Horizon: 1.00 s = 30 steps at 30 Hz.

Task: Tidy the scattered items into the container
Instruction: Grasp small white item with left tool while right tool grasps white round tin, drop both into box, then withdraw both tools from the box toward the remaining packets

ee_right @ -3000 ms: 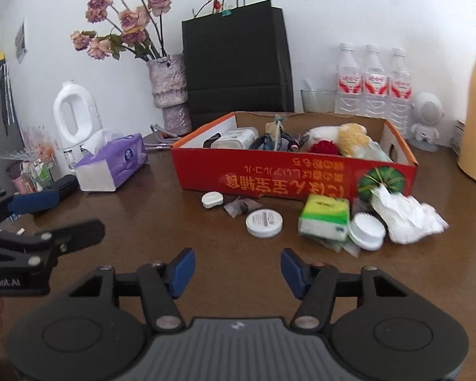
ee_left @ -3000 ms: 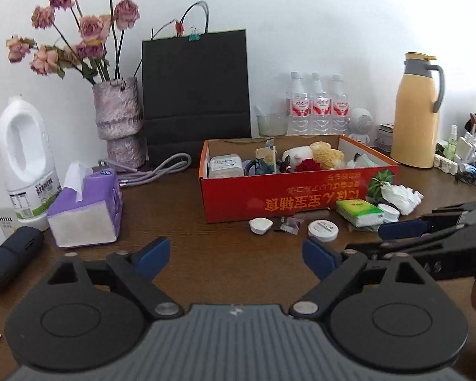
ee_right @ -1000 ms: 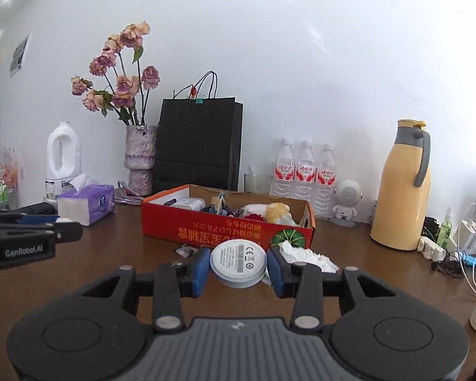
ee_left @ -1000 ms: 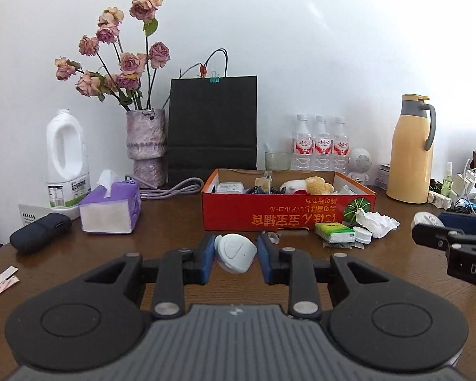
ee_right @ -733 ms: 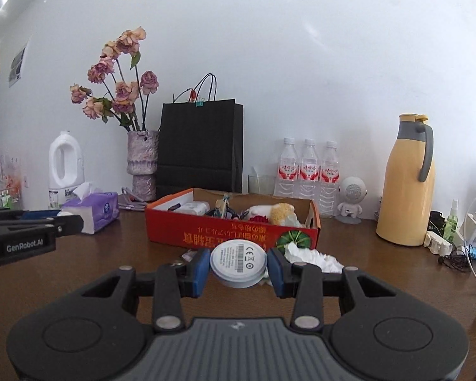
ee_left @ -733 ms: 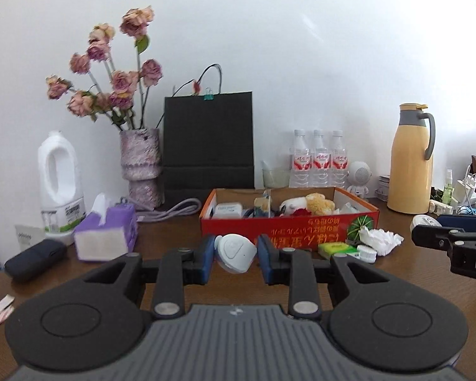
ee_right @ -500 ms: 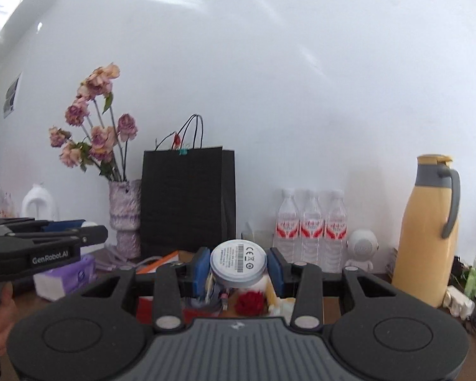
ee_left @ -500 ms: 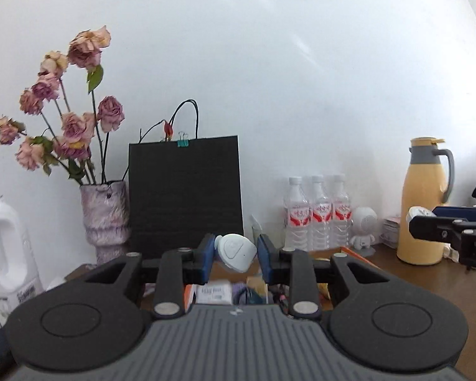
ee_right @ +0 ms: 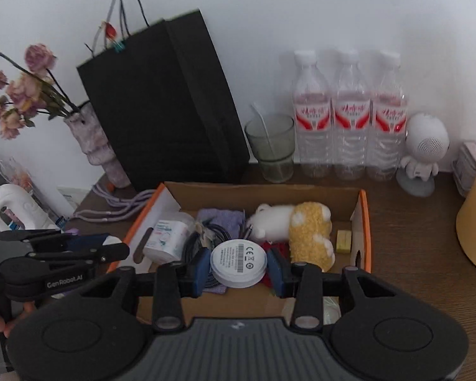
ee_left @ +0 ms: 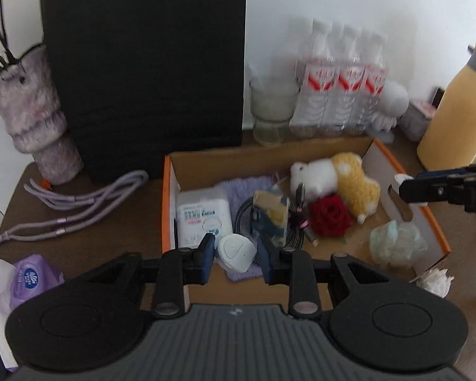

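Note:
The open orange cardboard box (ee_left: pixel 406 171) (ee_right: pixel 363 219) holds a wipes pack (ee_left: pixel 203 216), a plush toy (ee_left: pixel 333 177), a red rose (ee_left: pixel 330 216), cables and other items. My left gripper (ee_left: pixel 236 254) is shut on a small white rounded device (ee_left: pixel 236 252) and hovers over the box's front left part. My right gripper (ee_right: pixel 238 268) is shut on a round white disc (ee_right: pixel 238 262) with a printed label, held above the box's middle. Each gripper shows at the edge of the other's view.
Behind the box stand a black paper bag (ee_left: pixel 146 73), a glass (ee_right: pixel 269 146), three water bottles (ee_right: pixel 349 114) and a white toy robot (ee_right: pixel 423 152). A flower vase (ee_left: pixel 31 114), purple cord (ee_left: pixel 79 200) and tissue pack (ee_left: pixel 31 279) are left. A yellow jug (ee_left: pixel 453 114) is right.
Both grippers, which held their items high and level facing the wall, have moved forward and tilted down over the open box. Both stay shut on their items.

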Motion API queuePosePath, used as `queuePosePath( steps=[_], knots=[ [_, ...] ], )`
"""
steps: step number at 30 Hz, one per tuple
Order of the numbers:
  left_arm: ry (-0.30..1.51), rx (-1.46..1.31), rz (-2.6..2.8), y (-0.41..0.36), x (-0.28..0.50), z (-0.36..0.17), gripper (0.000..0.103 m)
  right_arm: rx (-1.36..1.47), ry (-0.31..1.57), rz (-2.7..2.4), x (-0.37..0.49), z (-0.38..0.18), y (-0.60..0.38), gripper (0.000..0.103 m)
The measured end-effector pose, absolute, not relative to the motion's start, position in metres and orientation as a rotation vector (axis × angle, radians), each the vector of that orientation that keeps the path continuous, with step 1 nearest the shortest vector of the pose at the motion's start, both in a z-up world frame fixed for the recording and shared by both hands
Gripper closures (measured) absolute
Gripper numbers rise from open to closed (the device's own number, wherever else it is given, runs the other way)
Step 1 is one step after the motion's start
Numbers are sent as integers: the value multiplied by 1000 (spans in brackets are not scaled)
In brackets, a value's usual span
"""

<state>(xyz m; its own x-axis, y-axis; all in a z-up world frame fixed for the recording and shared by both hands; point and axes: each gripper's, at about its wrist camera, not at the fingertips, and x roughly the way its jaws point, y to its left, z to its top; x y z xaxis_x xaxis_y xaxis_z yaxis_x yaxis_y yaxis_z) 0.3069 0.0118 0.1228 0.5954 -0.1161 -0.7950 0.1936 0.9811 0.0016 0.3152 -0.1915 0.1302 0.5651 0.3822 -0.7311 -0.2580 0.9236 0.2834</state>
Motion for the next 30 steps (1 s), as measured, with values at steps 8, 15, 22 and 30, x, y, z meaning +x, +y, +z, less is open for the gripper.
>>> queuePosePath(
  steps=[8, 15, 22, 30],
  knots=[
    [1085, 148, -150, 4, 338, 58, 73, 22, 1086, 325, 354, 53, -154, 65],
    [1092, 178, -148, 2, 341, 56, 55, -38, 1131, 283, 358, 32, -151, 58],
    [1060, 79, -122, 8, 337, 104, 36, 4, 1057, 276, 347, 92, -170, 36],
    [954, 1, -13, 9, 302, 134, 11, 34, 1020, 240, 312, 112, -204, 29]
  ],
)
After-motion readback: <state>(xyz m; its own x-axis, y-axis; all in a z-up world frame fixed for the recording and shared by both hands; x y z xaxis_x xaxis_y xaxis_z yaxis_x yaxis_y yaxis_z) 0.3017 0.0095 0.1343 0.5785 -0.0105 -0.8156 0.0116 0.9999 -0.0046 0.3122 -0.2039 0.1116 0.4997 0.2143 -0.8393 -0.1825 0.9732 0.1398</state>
